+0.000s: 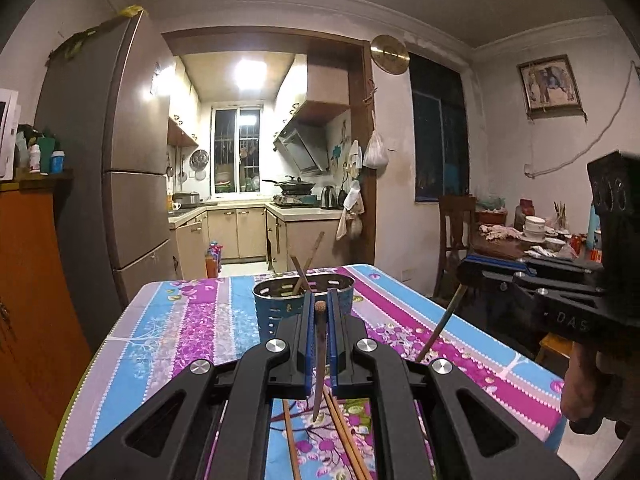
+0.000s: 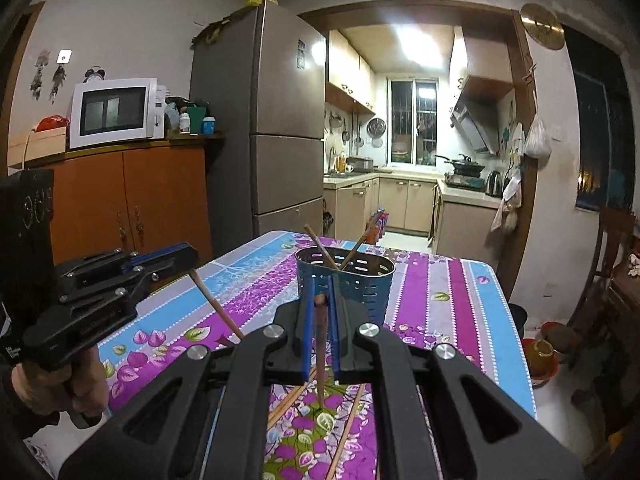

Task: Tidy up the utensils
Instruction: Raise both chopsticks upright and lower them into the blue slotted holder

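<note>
A blue perforated utensil holder (image 1: 304, 304) (image 2: 346, 280) stands on the flowered tablecloth (image 1: 192, 332) (image 2: 440, 300) with two chopsticks (image 1: 306, 266) (image 2: 320, 246) leaning in it. My left gripper (image 1: 320, 308) is shut on a dark chopstick (image 1: 320, 360), held point down just short of the holder; it also shows in the right wrist view (image 2: 218, 304). My right gripper (image 2: 320, 300) is shut on another dark chopstick (image 2: 321, 352), point down near the holder; it also shows in the left wrist view (image 1: 440, 330). Several chopsticks (image 1: 344, 432) (image 2: 348, 432) lie on the cloth under the grippers.
The table's right edge (image 1: 532, 364) borders a cluttered side table (image 1: 532, 236) and a wooden chair (image 1: 456, 232). A fridge (image 1: 120, 184) and an orange cabinet (image 2: 132, 200) with a microwave (image 2: 116, 112) stand to the left. The kitchen doorway (image 1: 260, 160) lies behind.
</note>
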Demonstrator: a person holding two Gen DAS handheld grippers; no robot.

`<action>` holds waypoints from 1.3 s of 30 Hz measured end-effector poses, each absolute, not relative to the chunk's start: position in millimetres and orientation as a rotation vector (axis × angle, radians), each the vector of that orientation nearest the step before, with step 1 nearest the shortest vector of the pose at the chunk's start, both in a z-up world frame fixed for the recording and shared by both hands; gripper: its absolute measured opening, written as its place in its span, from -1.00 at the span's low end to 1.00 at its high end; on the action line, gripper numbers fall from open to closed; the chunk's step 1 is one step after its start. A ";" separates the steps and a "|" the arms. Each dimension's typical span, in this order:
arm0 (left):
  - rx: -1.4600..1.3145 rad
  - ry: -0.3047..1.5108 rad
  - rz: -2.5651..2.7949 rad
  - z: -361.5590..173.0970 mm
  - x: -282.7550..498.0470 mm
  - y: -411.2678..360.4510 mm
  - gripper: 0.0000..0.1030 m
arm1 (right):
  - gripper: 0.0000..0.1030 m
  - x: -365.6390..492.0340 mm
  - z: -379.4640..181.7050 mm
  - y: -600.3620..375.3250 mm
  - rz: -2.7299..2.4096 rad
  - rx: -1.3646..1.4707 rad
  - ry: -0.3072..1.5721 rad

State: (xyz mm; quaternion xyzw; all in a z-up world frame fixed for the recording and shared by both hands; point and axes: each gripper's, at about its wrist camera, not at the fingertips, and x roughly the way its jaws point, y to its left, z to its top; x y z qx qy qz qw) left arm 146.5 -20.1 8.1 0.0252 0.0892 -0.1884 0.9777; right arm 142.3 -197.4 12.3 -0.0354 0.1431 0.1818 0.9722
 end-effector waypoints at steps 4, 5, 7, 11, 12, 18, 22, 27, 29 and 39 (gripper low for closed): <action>0.049 0.189 -0.369 21.0 156.5 -13.7 -0.86 | -0.90 152.2 18.7 -194.4 0.369 -0.077 0.298; 0.053 0.190 -0.364 23.9 157.6 -14.0 -0.86 | -0.90 154.3 21.4 -194.0 0.368 -0.079 0.295; 0.062 0.187 -0.359 33.7 160.0 -13.8 -0.86 | -0.90 158.0 27.1 -192.7 0.365 -0.082 0.288; 0.064 0.185 -0.350 55.1 167.5 -12.4 -0.86 | -0.90 166.5 44.3 -192.2 0.364 -0.079 0.269; 0.064 0.185 -0.344 60.1 170.2 -11.7 -0.86 | -0.90 168.9 47.8 -192.3 0.364 -0.078 0.265; 0.036 0.173 -0.342 107.7 200.6 -5.7 -0.86 | -0.90 192.0 91.5 -193.8 0.351 -0.089 0.226; 0.021 0.164 -0.347 142.8 222.3 -5.0 -0.86 | -0.90 220.8 126.9 -201.5 0.333 -0.074 0.209; -0.013 0.155 -0.351 177.4 251.8 -3.5 -0.86 | -0.90 251.8 158.7 -205.7 0.321 -0.059 0.185; -0.022 0.161 -0.353 182.9 263.5 -3.5 -0.86 | -0.90 266.0 168.0 -204.6 0.320 -0.051 0.180; -0.030 0.218 -0.365 161.2 314.6 -14.3 -0.86 | -0.90 310.7 152.9 -199.1 0.331 -0.035 0.216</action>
